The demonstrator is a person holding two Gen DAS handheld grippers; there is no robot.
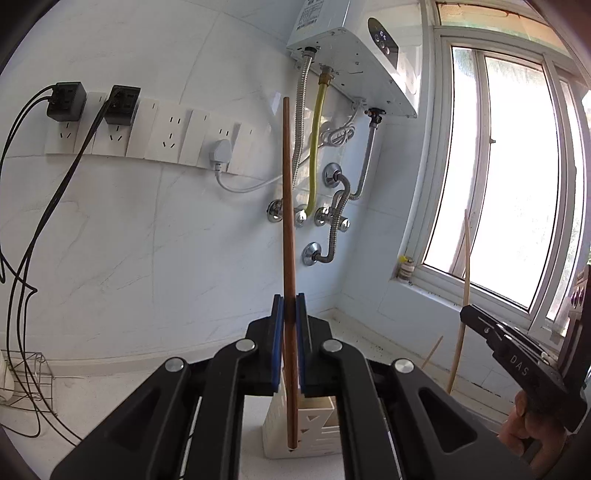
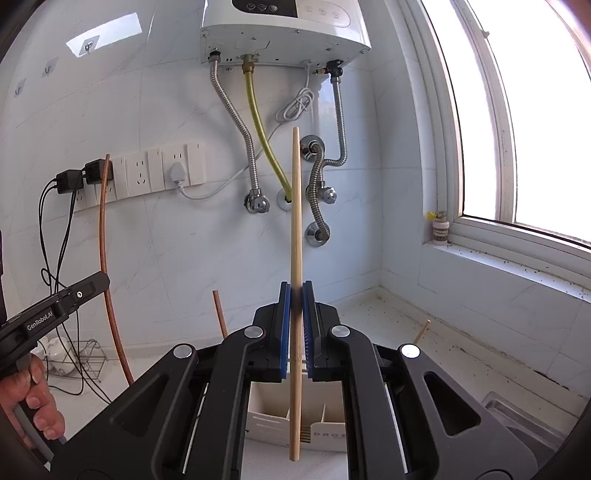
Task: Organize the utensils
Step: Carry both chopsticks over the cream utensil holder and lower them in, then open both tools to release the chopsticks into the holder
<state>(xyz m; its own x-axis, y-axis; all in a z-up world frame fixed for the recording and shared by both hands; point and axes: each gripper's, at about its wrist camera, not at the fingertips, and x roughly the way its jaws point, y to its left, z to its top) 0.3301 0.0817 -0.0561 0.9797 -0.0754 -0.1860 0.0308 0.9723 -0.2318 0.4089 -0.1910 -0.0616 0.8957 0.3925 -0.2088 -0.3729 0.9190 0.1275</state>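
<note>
**Left wrist view and right wrist view: one chopstick in each pair of tongs**

Left wrist view: the left gripper [image 1: 290, 306] is closed on a dark brown chopstick [image 1: 288, 229]. Its blue pads press the stick from both sides, a little below its middle. The chopstick stands nearly upright; the upper end is in front of the tiled wall [image 1: 147, 229], and the lower end hangs just above a white utensil holder [image 1: 317, 439] that stands on the counter [image 1: 122, 398]. At the right edge, the right gripper [image 1: 466, 312] is seen from the side with a hand [image 1: 528, 428] on its handle.

Right wrist view: the right gripper is also closed, on a light bamboo chopstick [image 2: 296, 258], which is upright too. Its lower end is in front of the holder, whose compartments are open on top. Whether either stick touches the holder, I cannot tell. Another brown stick [image 2: 221, 314] and another pale stick [image 2: 422, 331] rise from behind the gripper bodies; their lower ends are hidden.

On the wall hang a white water heater [image 2: 284, 33] with metal hoses, and a row of sockets [image 1: 159, 129]. A window [image 1: 517, 184] is at the right.
</note>
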